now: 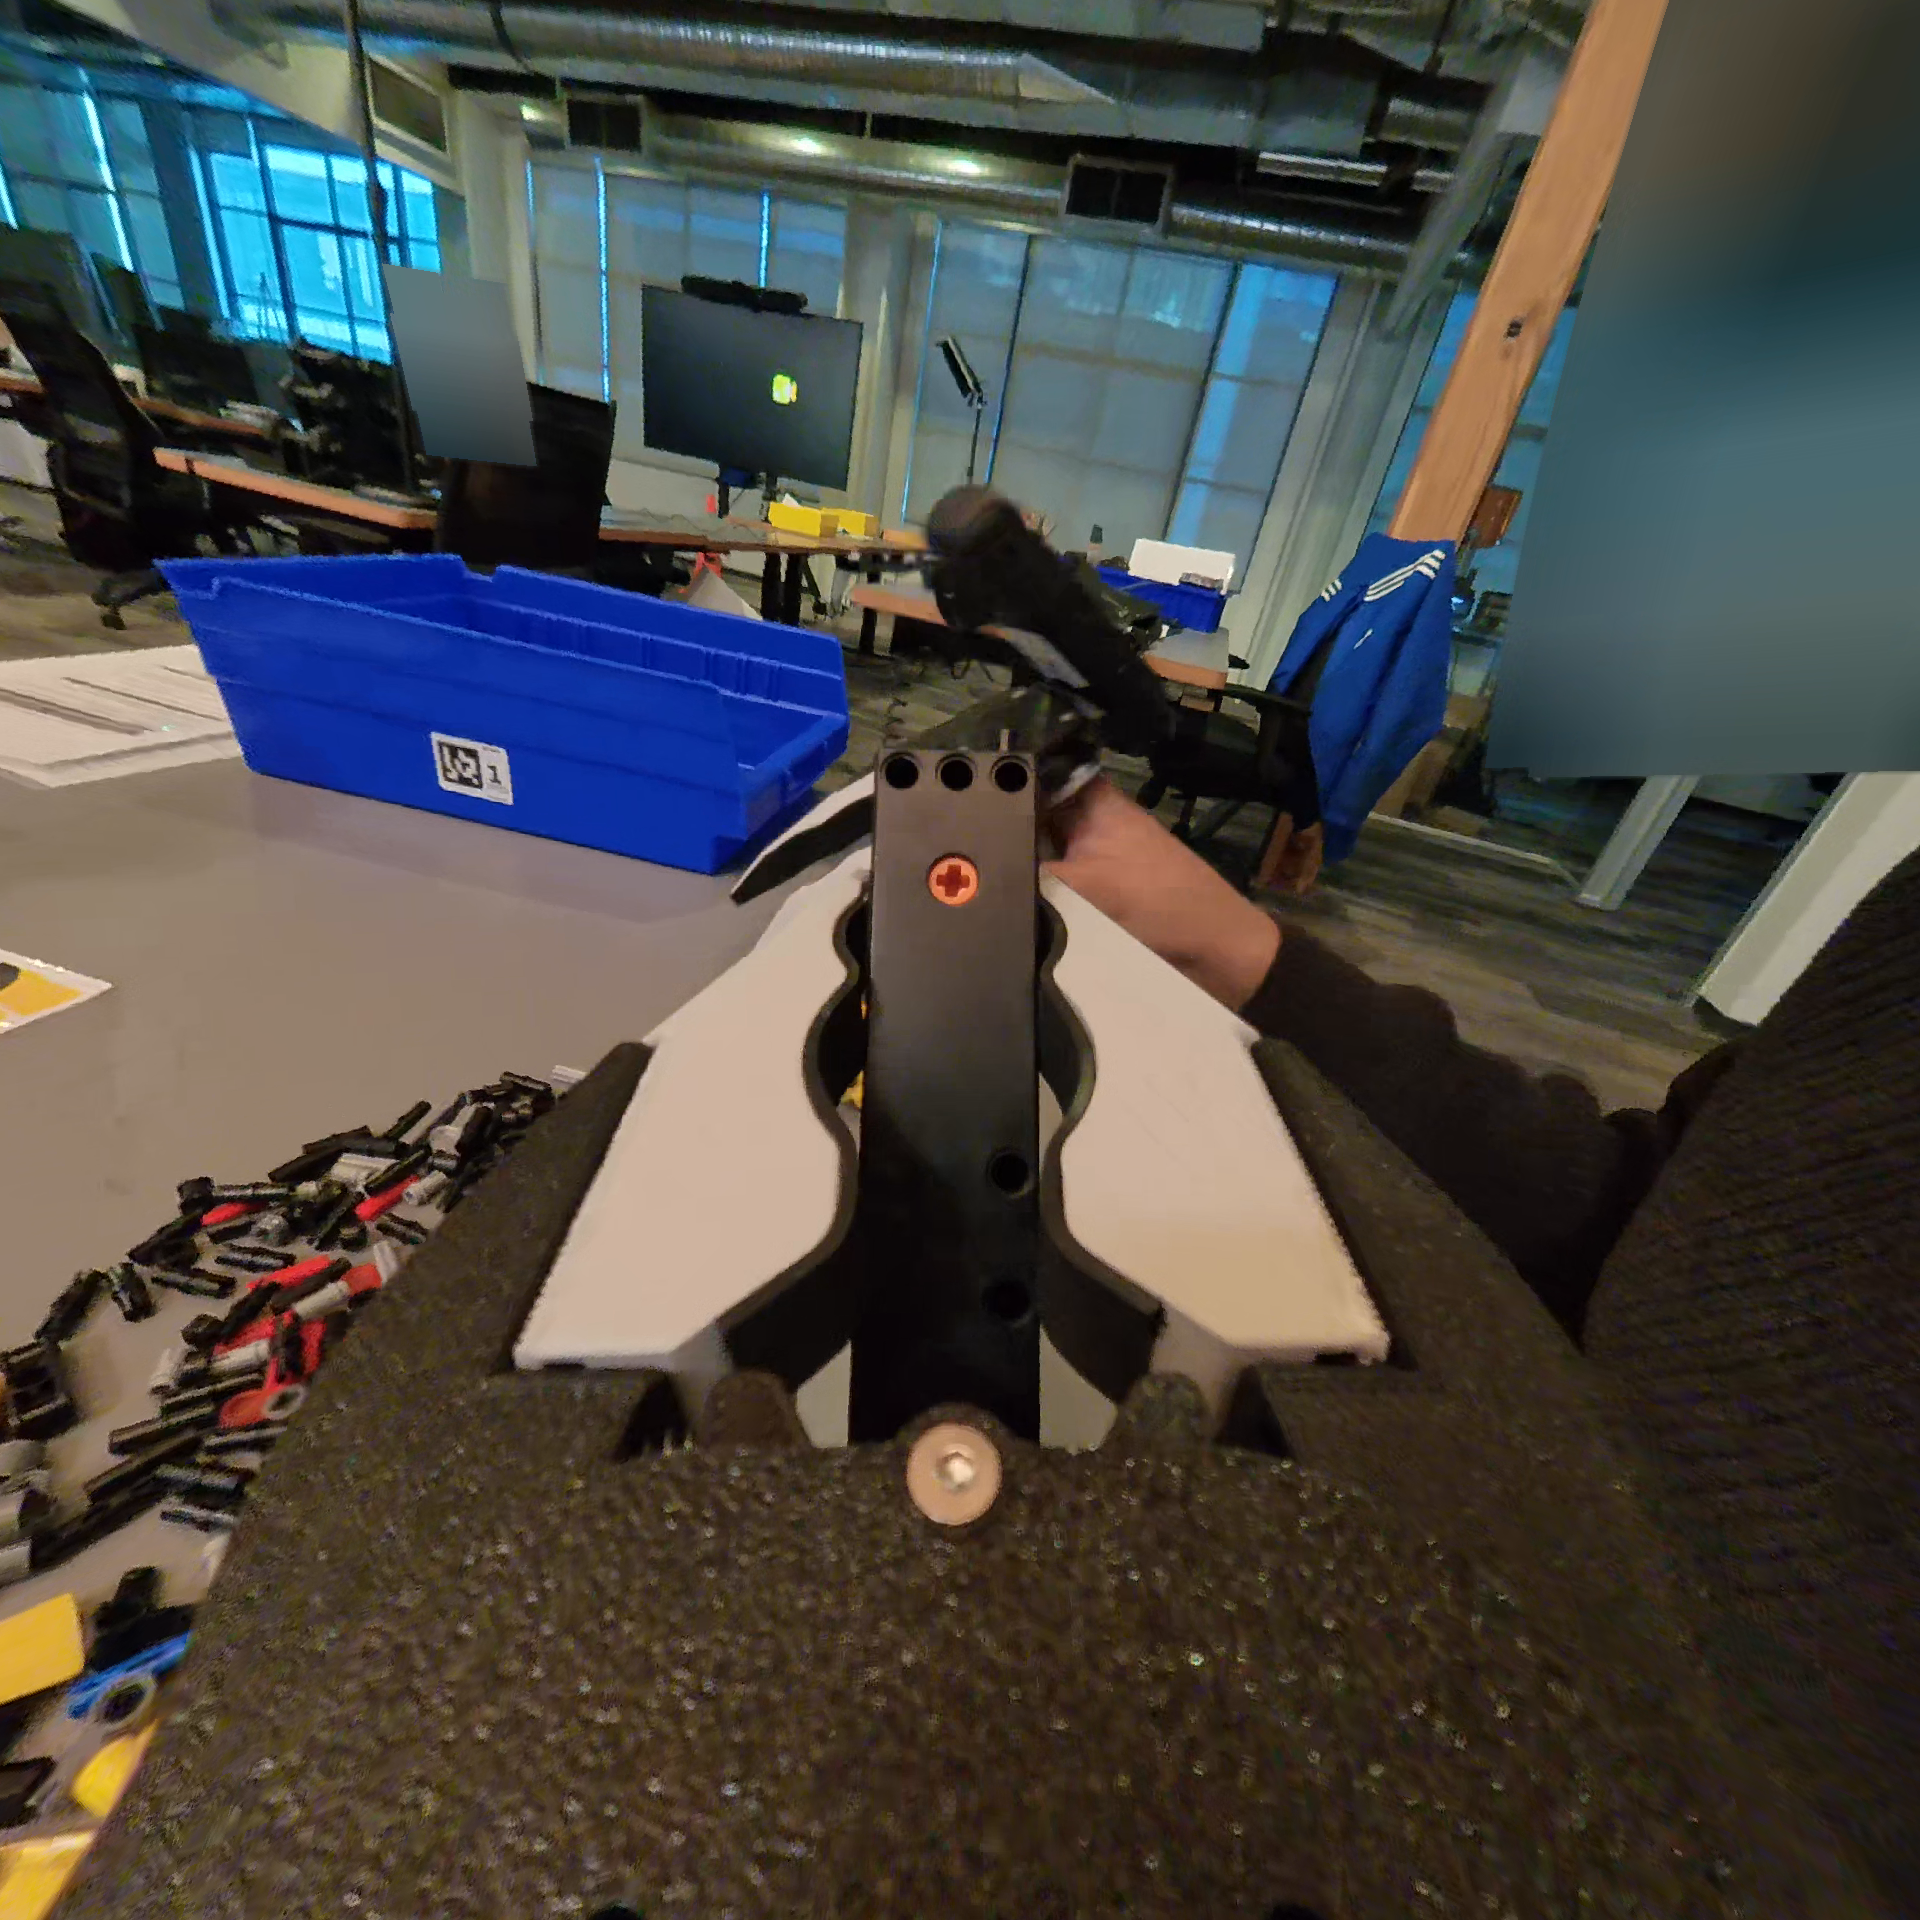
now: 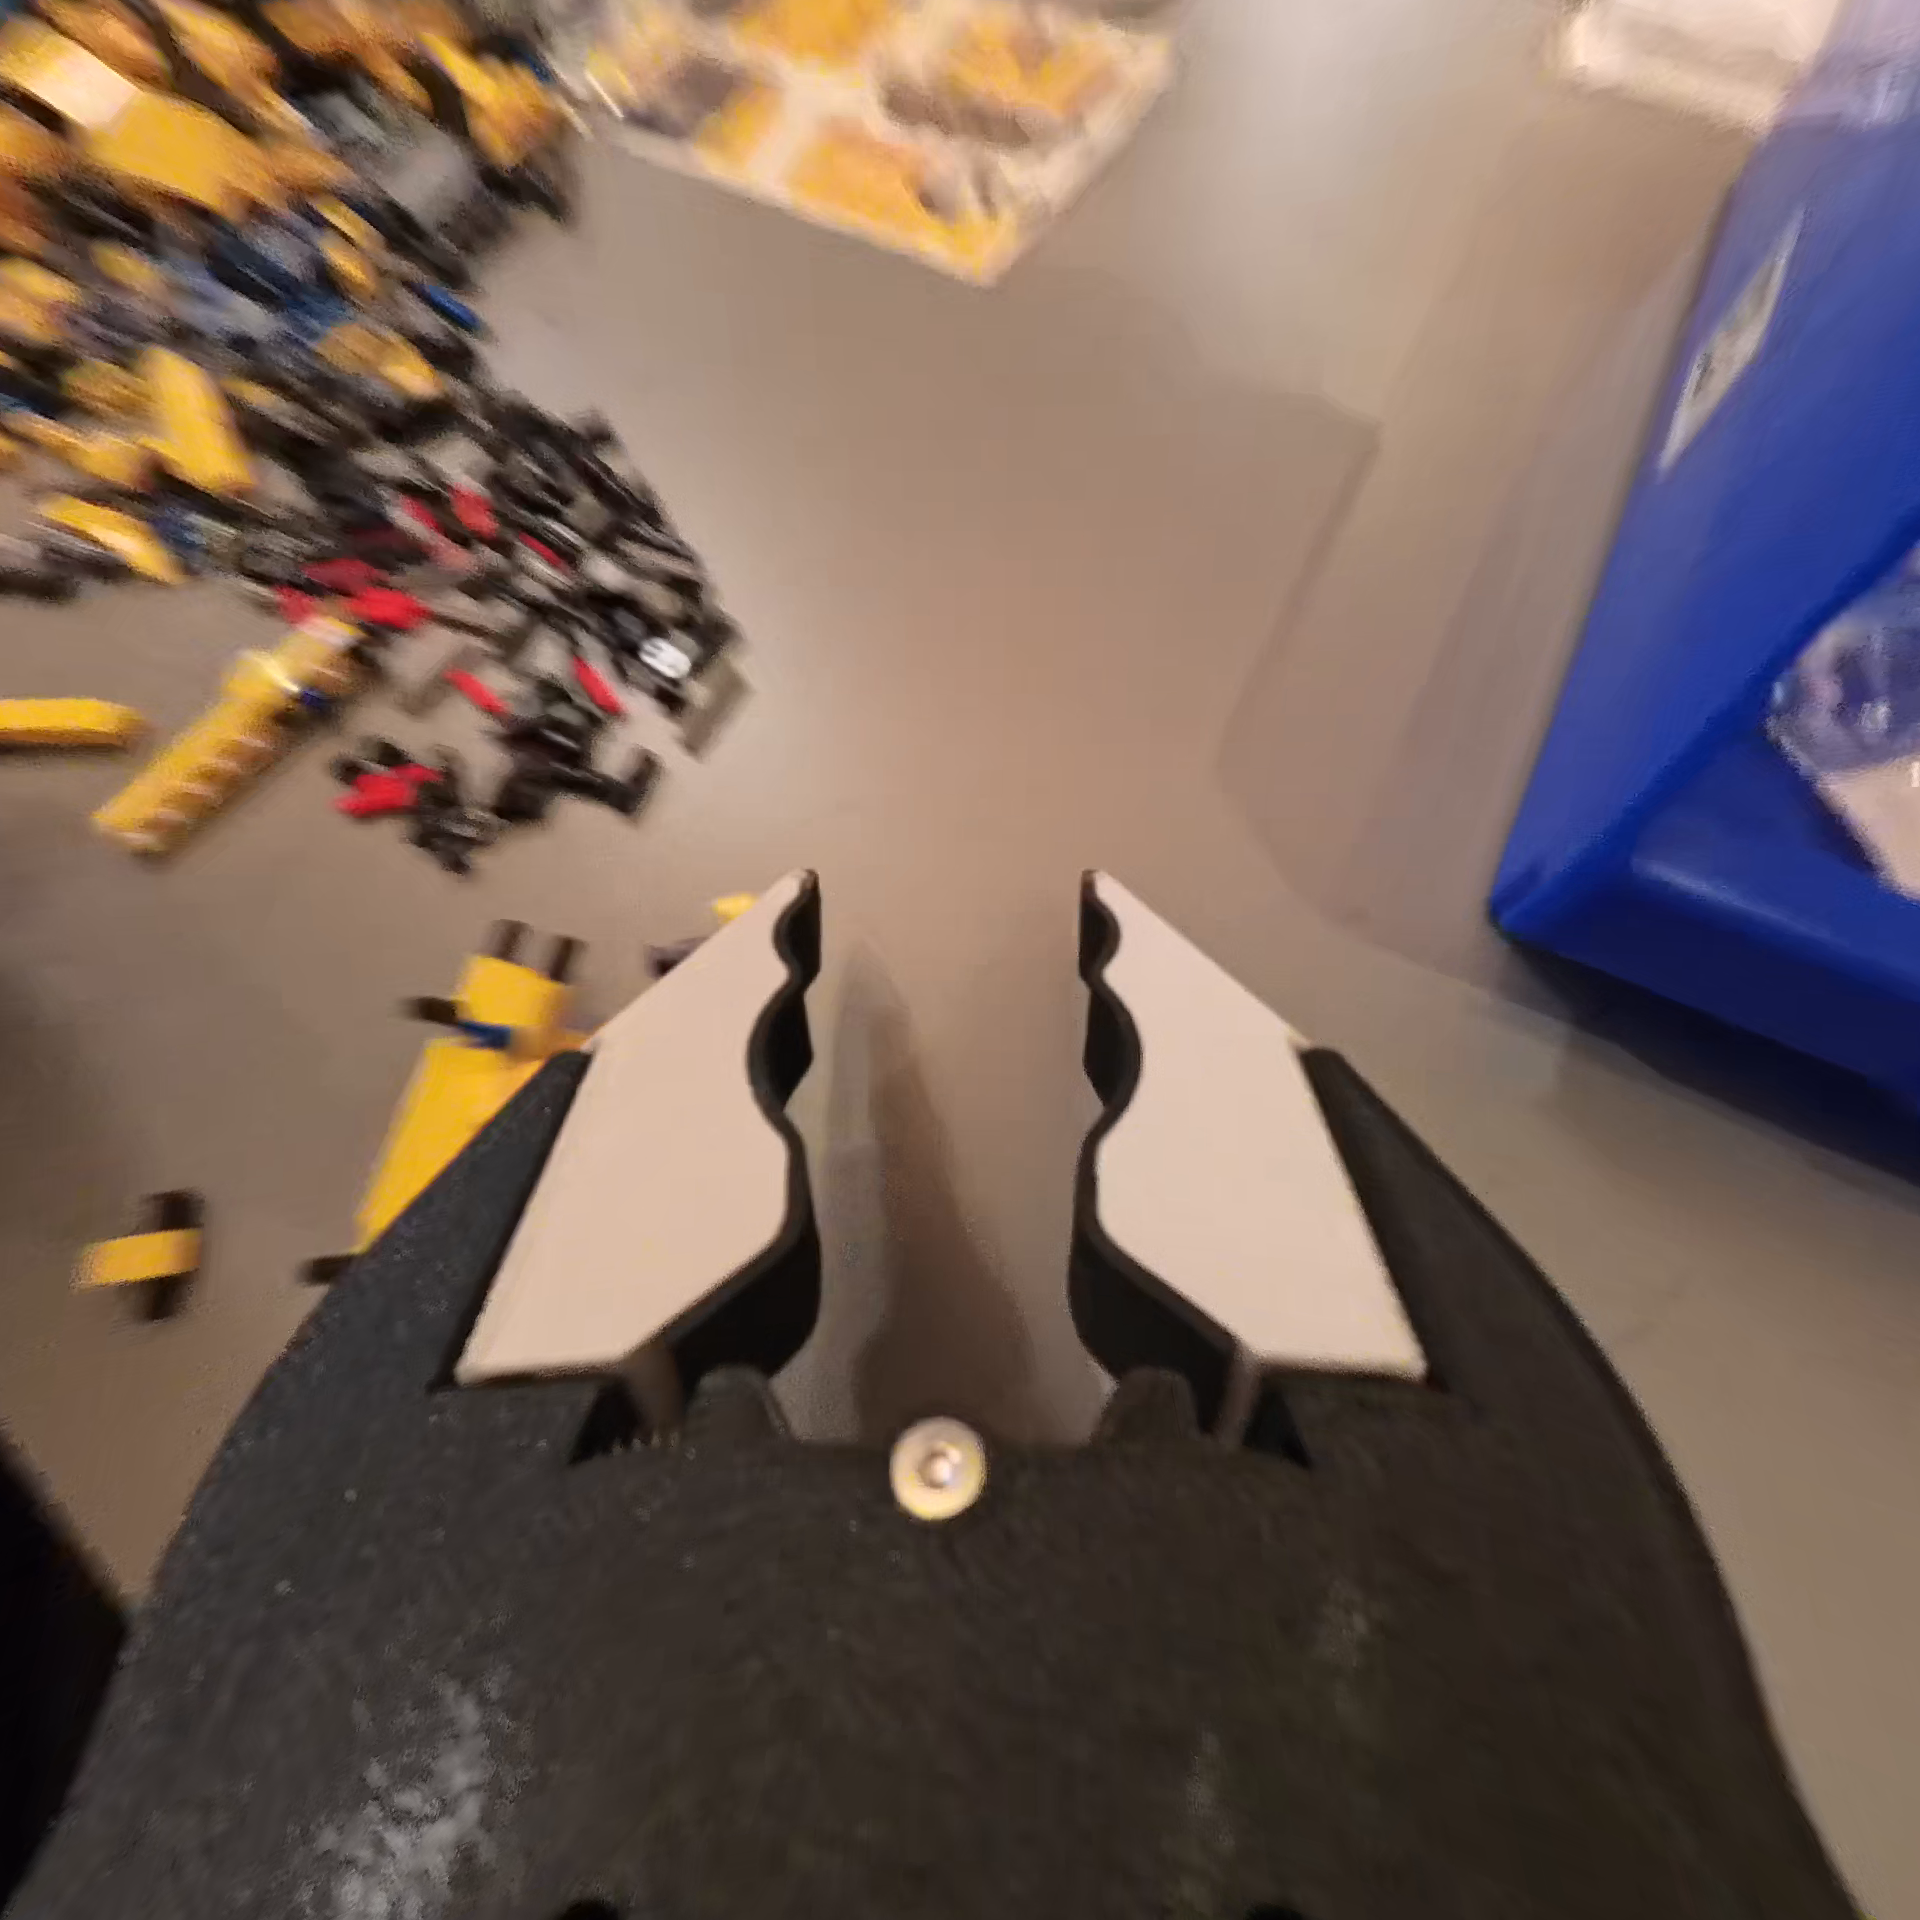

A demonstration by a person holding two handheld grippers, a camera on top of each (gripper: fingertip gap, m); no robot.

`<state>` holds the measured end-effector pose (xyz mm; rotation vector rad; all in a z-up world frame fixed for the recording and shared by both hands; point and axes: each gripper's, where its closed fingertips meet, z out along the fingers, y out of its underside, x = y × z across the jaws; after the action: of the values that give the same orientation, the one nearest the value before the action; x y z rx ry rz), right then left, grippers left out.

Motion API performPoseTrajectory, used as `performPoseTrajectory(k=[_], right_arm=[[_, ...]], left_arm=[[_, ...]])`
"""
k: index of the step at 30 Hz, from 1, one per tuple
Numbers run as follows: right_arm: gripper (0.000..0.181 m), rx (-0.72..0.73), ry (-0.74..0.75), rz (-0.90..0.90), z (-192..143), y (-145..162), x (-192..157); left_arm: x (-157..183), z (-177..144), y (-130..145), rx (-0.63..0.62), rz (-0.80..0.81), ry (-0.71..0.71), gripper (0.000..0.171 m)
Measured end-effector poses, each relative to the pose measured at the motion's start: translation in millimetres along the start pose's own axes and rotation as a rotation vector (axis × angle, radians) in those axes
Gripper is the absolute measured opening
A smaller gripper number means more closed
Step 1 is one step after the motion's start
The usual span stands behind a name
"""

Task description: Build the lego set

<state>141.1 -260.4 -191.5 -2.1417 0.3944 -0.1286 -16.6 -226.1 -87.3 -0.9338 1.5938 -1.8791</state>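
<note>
My left gripper [image 1: 954,894] is shut on a long black beam [image 1: 954,1039] with round holes and an orange pin [image 1: 953,881] near its top end; the beam stands upright between the fingers, held above the grey table [image 1: 364,966]. Behind it a person's hand and dark sleeve [image 1: 1351,1049] hold the other gripper, partly hidden. My right gripper [image 2: 948,894] is open and empty, pointing down at the bare grey table [image 2: 987,540]. A pile of black, red and yellow building pieces [image 2: 499,582] lies to its left, also seen in the left wrist view [image 1: 239,1309].
A blue plastic bin [image 1: 520,696] with a tag label stands on the table's far side; in the right wrist view the blue bin [image 2: 1704,644] is to the right, with a clear bag inside. Printed sheets [image 2: 883,125] lie farther off. Office desks, chairs and a monitor stand behind.
</note>
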Motion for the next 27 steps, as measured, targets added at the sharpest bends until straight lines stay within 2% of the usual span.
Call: performPoseTrajectory(k=[2, 4, 6, 8, 11, 18, 20, 23, 27], right_arm=[[0.05, 0.189, -0.142, -0.043, -26, -37, -34], [0.05, 0.379, -0.353, -0.102, -58, -69, -79], [0.05, 0.513, -0.556, -0.126, -85, -85, -117], [0.049, 0.56, -0.703, -0.108, -96, -88, -137], [0.046, 0.551, -0.859, -0.042, -95, -87, -154], [0.046, 0.471, -0.912, -0.055, -73, -81, -183], [0.029, 0.476, -0.949, -0.071, -77, -80, -189], [0.026, 0.455, -0.903, -0.132, -73, -75, -188], [0.025, 0.384, -0.795, -0.247, -58, -62, -187]], left_arm=[[-3, -2, -3, 0.031, 0.001, 0.0, 0.027], [-3, -4, -8, 0.073, -0.032, 0.028, 0.027], [-1, -7, -16, 0.126, -0.083, 0.07, 0.027], [-2, -10, -21, 0.163, -0.145, 0.094, 0.027], [-4, -13, -19, 0.165, -0.194, 0.102, 0.027], [14, -12, -26, 0.21, -0.182, 0.179, 0.027], [15, -11, -24, 0.194, -0.174, 0.184, 0.027], [12, -12, -15, 0.113, -0.187, 0.198, 0.031], [0, -19, 3, -0.036, -0.141, 0.149, 0.036]])
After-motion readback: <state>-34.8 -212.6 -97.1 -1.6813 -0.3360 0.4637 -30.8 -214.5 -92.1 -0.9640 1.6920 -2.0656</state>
